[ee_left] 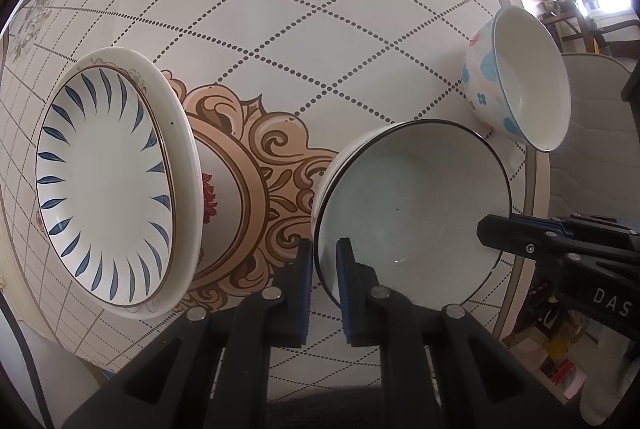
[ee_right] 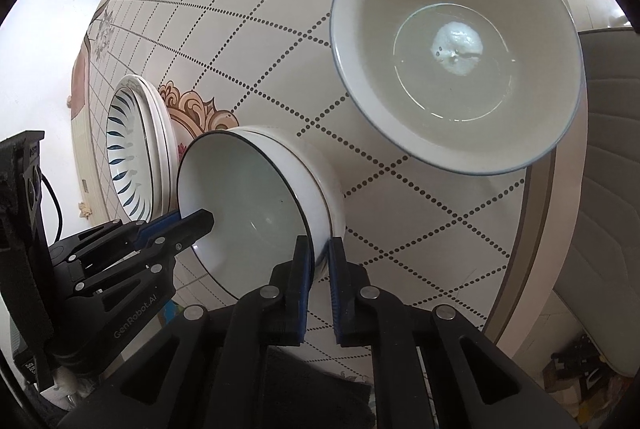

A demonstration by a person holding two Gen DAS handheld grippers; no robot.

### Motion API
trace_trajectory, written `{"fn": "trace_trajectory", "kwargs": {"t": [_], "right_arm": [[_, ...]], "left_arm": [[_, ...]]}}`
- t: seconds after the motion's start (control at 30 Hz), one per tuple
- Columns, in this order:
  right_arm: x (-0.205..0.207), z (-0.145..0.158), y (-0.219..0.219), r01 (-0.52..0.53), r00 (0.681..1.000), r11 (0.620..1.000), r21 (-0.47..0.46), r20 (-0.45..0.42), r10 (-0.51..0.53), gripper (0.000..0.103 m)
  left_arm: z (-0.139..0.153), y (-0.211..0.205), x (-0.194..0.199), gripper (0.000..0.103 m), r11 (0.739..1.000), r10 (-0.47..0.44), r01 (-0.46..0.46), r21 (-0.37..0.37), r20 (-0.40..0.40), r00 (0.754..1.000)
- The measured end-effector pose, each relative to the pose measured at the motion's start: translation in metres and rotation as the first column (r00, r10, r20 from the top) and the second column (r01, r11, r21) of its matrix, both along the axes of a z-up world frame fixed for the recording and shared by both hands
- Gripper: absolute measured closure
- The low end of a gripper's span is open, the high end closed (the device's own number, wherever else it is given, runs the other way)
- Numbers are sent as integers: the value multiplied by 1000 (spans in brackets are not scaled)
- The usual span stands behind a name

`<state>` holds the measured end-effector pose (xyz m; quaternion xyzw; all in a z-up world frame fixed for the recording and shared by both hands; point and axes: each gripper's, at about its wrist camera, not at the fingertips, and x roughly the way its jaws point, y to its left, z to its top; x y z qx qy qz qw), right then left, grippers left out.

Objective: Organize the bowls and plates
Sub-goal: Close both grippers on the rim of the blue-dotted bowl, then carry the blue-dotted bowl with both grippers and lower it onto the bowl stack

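A white bowl (ee_left: 408,205) (ee_right: 248,205) with a thin dark rim stands near the table's front edge and seems to be nested in a second white bowl. My left gripper (ee_left: 325,253) (ee_right: 200,219) is shut on its rim on one side. My right gripper (ee_right: 320,249) (ee_left: 485,229) is shut on the wall on the opposite side. A plate with blue leaf strokes (ee_left: 104,185) (ee_right: 128,165) lies on top of a plain white plate to the left. A bowl with blue and pink flowers outside (ee_left: 528,85) (ee_right: 452,49) stands apart at the right, with something pale at its bottom.
The round table (ee_left: 280,9) (ee_right: 420,229) has a dotted diamond cloth with a tan ornament at its middle. Its curved edge runs close by on the right. A grey padded chair (ee_left: 592,133) (ee_right: 612,149) stands just beyond that edge.
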<state>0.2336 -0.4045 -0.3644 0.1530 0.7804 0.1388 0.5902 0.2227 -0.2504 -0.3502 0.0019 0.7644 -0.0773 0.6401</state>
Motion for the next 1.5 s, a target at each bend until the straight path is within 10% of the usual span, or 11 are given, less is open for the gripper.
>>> {"fn": "trace_trajectory", "kwargs": {"t": [0.2, 0.33, 0.47, 0.5, 0.93, 1.1, 1.3, 1.5], "right_arm": [[-5, 12, -17, 51, 997, 996, 68, 56, -55, 93], [-3, 39, -50, 118, 979, 992, 51, 163, -125, 88], [6, 57, -90, 192, 948, 980, -59, 271, -170, 30], [9, 57, -99, 213, 940, 975, -65, 286, -186, 29], [48, -2, -140, 378, 908, 926, 1, 198, -370, 32], [55, -18, -139, 380, 914, 925, 8, 150, -377, 46], [57, -37, -131, 368, 926, 930, 11, 87, -367, 88], [58, -35, -123, 345, 933, 938, -28, 117, -340, 92]], "left_arm": [[33, 4, 3, 92, 999, 32, -32, -11, 85, 996], [67, -1, 20, 71, 998, 64, -58, -38, 184, 981], [77, -19, 54, 51, 997, 58, -44, -71, 209, 976], [77, -25, 64, 51, 997, 54, -39, -73, 207, 977], [8, -127, 127, 52, 984, -176, 177, -16, 58, 983], [-17, -148, 127, 77, 972, -236, 236, 8, 10, 972], [-21, -149, 127, 89, 970, -243, 242, 30, 25, 970], [-14, -143, 124, 92, 976, -219, 219, 19, 29, 975]]}}
